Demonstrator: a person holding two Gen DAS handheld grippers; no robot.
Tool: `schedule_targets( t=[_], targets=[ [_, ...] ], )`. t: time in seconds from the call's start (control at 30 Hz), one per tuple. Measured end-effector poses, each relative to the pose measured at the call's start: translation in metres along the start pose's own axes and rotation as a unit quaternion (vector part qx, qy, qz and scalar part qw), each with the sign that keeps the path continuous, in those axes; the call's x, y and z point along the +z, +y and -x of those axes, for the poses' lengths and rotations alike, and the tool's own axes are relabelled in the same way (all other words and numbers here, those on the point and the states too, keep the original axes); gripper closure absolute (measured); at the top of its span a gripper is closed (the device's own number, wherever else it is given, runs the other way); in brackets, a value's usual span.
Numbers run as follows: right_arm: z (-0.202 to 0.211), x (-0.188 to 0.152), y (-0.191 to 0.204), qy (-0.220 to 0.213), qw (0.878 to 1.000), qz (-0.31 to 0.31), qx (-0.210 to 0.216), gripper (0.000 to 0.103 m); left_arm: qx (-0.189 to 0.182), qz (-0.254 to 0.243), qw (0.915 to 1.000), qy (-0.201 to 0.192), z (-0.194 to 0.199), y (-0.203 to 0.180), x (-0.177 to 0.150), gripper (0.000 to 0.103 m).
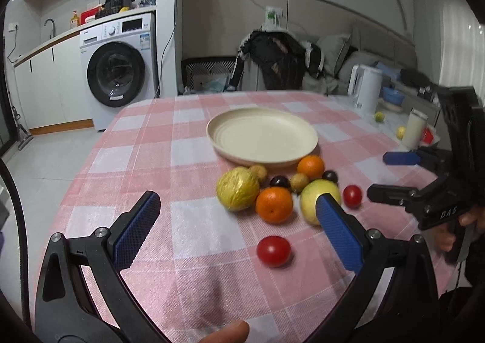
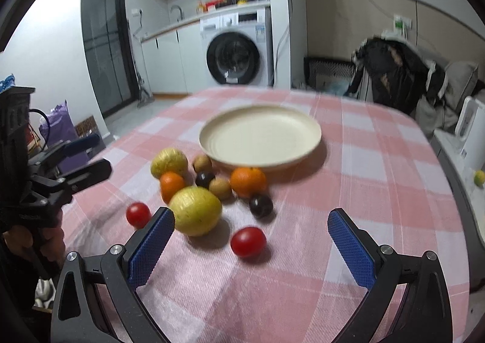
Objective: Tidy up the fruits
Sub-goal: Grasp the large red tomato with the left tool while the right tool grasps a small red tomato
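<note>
An empty cream plate (image 1: pixel 262 137) (image 2: pixel 260 134) sits mid-table on a pink checked cloth. In front of it lies a cluster of fruit: two yellow-green fruits (image 1: pixel 238 189) (image 2: pixel 195 210), two oranges (image 1: pixel 274 204) (image 2: pixel 248 181), two small brown fruits (image 2: pixel 220 188), two dark plums (image 2: pixel 260 205) and two red tomatoes (image 1: pixel 273 251) (image 2: pixel 248 241). My left gripper (image 1: pixel 238 205) is open and empty, above the cloth before the cluster. My right gripper (image 2: pixel 251 218) is open and empty, near a tomato; it also shows in the left wrist view (image 1: pixel 382 174).
A white kettle (image 1: pixel 365 88), a white bottle (image 1: pixel 414 128) and loose small fruits (image 1: pixel 379 116) stand on a side counter to the right. A chair draped with a dark jacket (image 1: pixel 279 59) stands behind the table. A washing machine (image 1: pixel 118 70) is at the back left.
</note>
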State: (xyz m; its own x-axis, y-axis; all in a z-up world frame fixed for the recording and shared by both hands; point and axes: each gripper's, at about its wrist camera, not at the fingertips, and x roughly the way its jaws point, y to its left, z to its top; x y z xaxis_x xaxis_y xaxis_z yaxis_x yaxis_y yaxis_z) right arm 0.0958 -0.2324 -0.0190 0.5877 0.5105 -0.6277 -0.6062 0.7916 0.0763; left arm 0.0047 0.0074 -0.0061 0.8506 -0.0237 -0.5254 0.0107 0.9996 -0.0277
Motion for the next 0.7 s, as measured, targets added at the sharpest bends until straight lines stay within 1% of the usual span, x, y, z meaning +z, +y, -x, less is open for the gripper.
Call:
schedule_targets(
  t=[0.07, 0.13, 0.17, 0.23, 0.27, 0.33, 0.4, 0.43, 0.5, 0.57, 0.6, 0.7],
  targets=[
    [-0.003, -0.002, -0.004, 0.017, 1.000, -0.004, 0.003, 0.000, -0.005, -0.002, 0.9998, 0.020, -0.004, 0.001, -0.002, 0.001],
    [-0.007, -0.004, -0.007, 0.031, 0.999, -0.007, 0.002, 0.000, -0.016, 0.001, 0.9992, 0.038, -0.007, 0.002, -0.005, 0.010],
    [-0.009, -0.005, -0.008, 0.036, 0.999, -0.008, 0.002, 0.000, -0.022, 0.001, 0.9987, 0.046, -0.009, 0.002, -0.006, 0.012],
    [-0.011, -0.006, -0.009, 0.042, 0.999, -0.009, 0.004, 0.000, -0.038, 0.002, 0.9966, 0.073, -0.017, 0.002, -0.011, 0.021],
    [-0.013, -0.007, -0.009, 0.046, 0.999, -0.008, 0.004, 0.000, -0.042, 0.001, 0.9957, 0.082, -0.020, 0.002, -0.014, 0.023],
    [-0.017, -0.008, -0.009, 0.055, 0.998, -0.006, 0.001, 0.000, -0.046, -0.002, 0.9937, 0.102, -0.028, 0.000, -0.020, 0.031],
    [-0.021, -0.008, -0.010, 0.064, 0.998, -0.008, 0.002, 0.002, -0.049, -0.001, 0.9919, 0.117, -0.035, 0.000, -0.024, 0.037],
    [-0.024, -0.008, -0.010, 0.068, 0.998, -0.010, 0.005, 0.003, -0.051, 0.000, 0.9912, 0.122, -0.038, 0.000, -0.025, 0.038],
    [-0.029, -0.009, -0.010, 0.083, 0.996, -0.012, 0.013, 0.014, -0.057, 0.004, 0.9902, 0.127, -0.040, 0.000, -0.026, 0.038],
    [-0.035, -0.010, -0.010, 0.100, 0.995, -0.013, 0.016, 0.019, -0.061, 0.002, 0.9890, 0.135, -0.041, -0.001, -0.027, 0.039],
    [-0.039, -0.012, -0.010, 0.110, 0.994, -0.015, 0.017, 0.028, -0.063, -0.001, 0.9883, 0.139, -0.042, -0.002, -0.027, 0.040],
    [-0.043, -0.014, -0.011, 0.118, 0.993, -0.018, 0.022, 0.038, -0.071, -0.009, 0.9859, 0.151, -0.046, -0.006, -0.029, 0.043]
  ],
)
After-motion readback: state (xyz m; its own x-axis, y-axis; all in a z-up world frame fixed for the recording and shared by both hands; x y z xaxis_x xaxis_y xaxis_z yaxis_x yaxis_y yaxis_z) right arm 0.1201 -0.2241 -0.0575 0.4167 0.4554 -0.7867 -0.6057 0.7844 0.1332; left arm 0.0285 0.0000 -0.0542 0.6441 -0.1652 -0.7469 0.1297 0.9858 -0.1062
